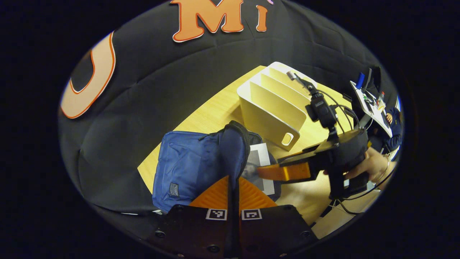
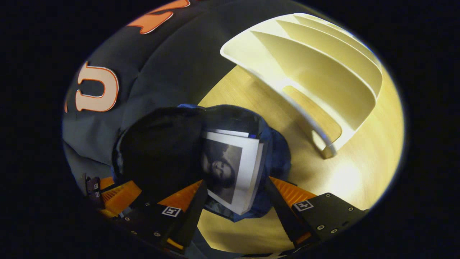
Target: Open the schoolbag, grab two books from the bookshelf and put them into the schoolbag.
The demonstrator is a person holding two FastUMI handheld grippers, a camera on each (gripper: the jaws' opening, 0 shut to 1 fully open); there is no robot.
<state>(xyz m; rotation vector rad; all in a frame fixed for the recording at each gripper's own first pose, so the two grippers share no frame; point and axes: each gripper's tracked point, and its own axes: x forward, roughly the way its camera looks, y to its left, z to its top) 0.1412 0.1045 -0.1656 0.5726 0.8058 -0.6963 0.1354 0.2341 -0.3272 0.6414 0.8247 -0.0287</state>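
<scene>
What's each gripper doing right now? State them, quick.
Left gripper: shut on the schoolbag flap.
Right gripper: open, fingers either side of the book in the schoolbag.

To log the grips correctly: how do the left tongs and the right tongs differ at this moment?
The left tongs are shut on the raised flap of the schoolbag; the right tongs are open. The left tongs pinch fabric; the right tongs straddle a book standing in the bag's mouth. Both have orange fingers.
</scene>
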